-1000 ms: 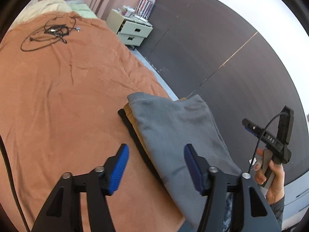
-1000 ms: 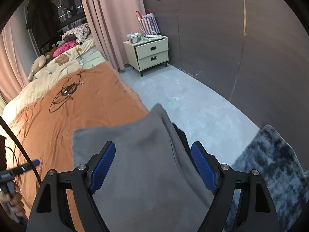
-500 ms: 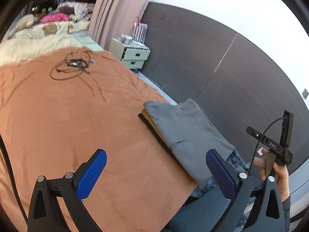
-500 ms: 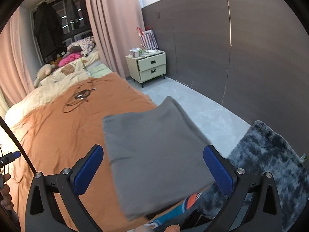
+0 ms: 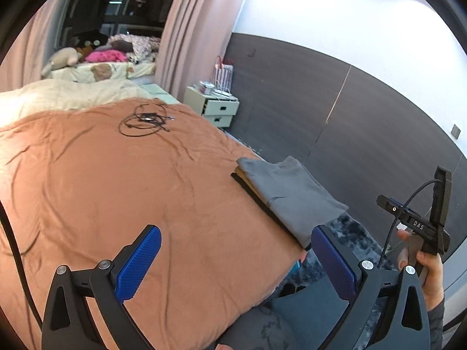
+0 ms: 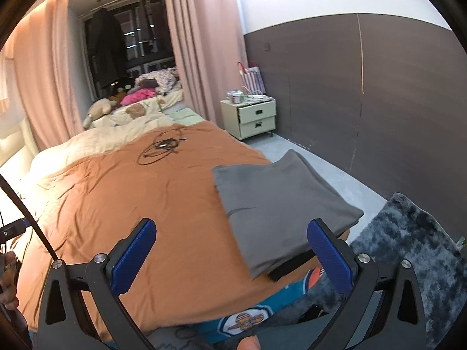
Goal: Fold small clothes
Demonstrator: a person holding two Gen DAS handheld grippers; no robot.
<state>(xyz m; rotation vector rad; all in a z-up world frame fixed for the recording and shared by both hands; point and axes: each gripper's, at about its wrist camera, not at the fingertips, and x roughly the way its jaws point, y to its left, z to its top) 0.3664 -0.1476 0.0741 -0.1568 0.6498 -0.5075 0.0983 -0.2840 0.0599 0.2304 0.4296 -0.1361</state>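
A folded grey garment (image 5: 292, 192) (image 6: 280, 204) lies on top of a small stack of folded clothes, tan and black edges showing beneath it, at the right edge of the orange bedspread (image 5: 116, 192) (image 6: 146, 204). My left gripper (image 5: 236, 259) hangs open above the bedspread, well short of the stack, nothing between its blue pads. My right gripper (image 6: 230, 256) is also open and empty, held back from the stack's near corner. In the left wrist view a hand holds the right gripper's body (image 5: 420, 227) at the far right.
A coil of black cable (image 5: 146, 121) (image 6: 163, 148) lies further up the bed. Pillows and soft toys (image 6: 116, 108) sit at the head. A cream nightstand (image 6: 254, 118) stands by the dark wall, and a dark shaggy rug (image 6: 408, 242) covers the floor beside the bed.
Both grippers opened wide off the grey garment and pulled back from the stack. The left one also rose. The garment stays folded on the stack.
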